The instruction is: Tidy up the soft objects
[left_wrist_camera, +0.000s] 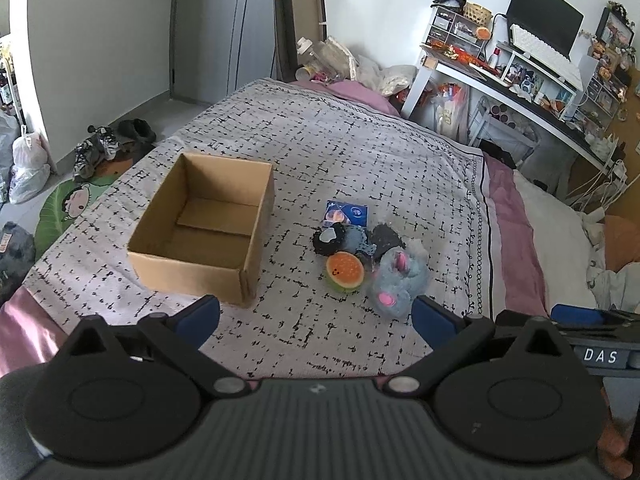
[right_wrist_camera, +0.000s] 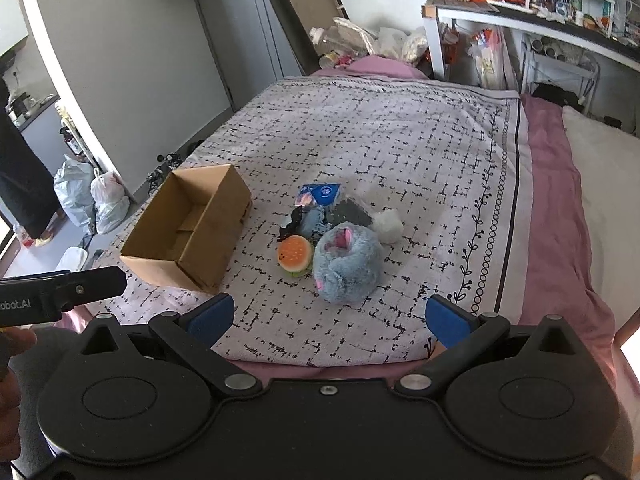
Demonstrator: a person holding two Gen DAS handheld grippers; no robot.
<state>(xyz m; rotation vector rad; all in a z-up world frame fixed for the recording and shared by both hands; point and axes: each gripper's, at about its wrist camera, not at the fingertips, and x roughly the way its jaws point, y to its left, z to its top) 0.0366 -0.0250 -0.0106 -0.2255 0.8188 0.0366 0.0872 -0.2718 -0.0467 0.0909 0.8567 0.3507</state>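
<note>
An open, empty cardboard box [left_wrist_camera: 204, 224] [right_wrist_camera: 188, 232] sits on the patterned bedspread. To its right lies a heap of soft things: a blue-grey plush with pink ears [left_wrist_camera: 394, 282] [right_wrist_camera: 346, 266], a burger-shaped squishy [left_wrist_camera: 345, 271] [right_wrist_camera: 295, 255], dark and blue fabric pieces [left_wrist_camera: 352, 238] [right_wrist_camera: 310, 220], a blue packet [left_wrist_camera: 346, 213] [right_wrist_camera: 318, 194] and a white soft lump [right_wrist_camera: 387, 226]. My left gripper [left_wrist_camera: 316, 316] is open and empty, short of the heap. My right gripper [right_wrist_camera: 330, 316] is open and empty, just short of the plush.
The bedspread [left_wrist_camera: 320, 140] covers a pink sheet [right_wrist_camera: 556, 184]. A cluttered desk [left_wrist_camera: 520, 80] stands at the right. Shoes and bags [left_wrist_camera: 100, 148] lie on the floor left of the bed. Each gripper's body shows at the other view's edge [left_wrist_camera: 596, 344] [right_wrist_camera: 56, 288].
</note>
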